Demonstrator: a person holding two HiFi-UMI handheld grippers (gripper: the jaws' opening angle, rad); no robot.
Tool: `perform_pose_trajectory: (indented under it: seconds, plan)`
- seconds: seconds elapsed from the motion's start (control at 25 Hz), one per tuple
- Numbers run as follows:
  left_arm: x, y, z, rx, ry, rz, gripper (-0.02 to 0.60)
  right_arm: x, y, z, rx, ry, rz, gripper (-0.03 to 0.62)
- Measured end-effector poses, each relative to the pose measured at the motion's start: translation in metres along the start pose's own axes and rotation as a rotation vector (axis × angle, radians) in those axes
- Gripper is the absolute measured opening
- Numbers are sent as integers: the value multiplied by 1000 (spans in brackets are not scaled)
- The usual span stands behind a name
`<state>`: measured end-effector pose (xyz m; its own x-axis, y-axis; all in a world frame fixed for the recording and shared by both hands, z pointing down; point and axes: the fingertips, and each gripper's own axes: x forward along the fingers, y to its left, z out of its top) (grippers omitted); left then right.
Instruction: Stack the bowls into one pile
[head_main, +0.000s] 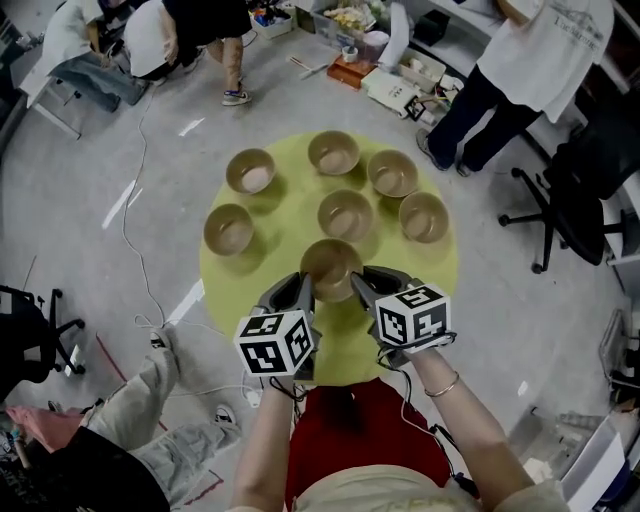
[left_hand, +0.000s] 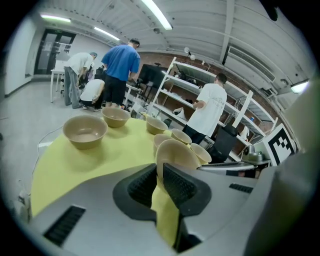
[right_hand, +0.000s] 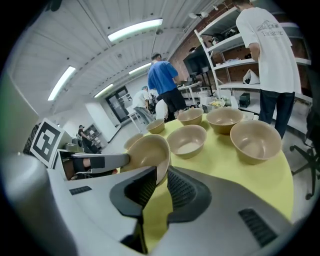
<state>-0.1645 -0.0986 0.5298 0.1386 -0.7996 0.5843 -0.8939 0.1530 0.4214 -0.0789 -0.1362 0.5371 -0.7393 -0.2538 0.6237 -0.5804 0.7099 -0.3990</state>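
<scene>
gripping one tan bowl (head_main: 331, 264) from both sides, the left gripper (head_main: 303, 291) and right gripper (head_main: 362, 286) each stand clamped on its rim, one jaw inside the wall and one outside, the bowl between them over the yellow table (head_main: 345, 350). six more bowls (head_main: 346, 215) sit spread beyond the jaws; further off, people (head_main: 520, 60) stand by shelves (left_hand: 175, 95).

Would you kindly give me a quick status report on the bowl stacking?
Left tool and right tool both shut on rim of nearest bowl, opposite sides. Six other bowls unstacked on yellow table. Nothing blocking.
</scene>
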Motion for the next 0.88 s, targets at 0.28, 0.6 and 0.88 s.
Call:
perform_pose_trajectory:
  seconds: [0.28, 0.6, 0.88]
  plan:
    - [-2, -16, 25, 28, -32, -24, 55, -14, -2, 28, -16, -48, -29, 89]
    - [0, -27, 53, 59, -65, -51, 55, -23, -5, 56, -31, -98, -62, 89]
    - [1, -36, 75, 85, -92, -74, 55, -30, -7, 76, -35, -143, -91, 89]
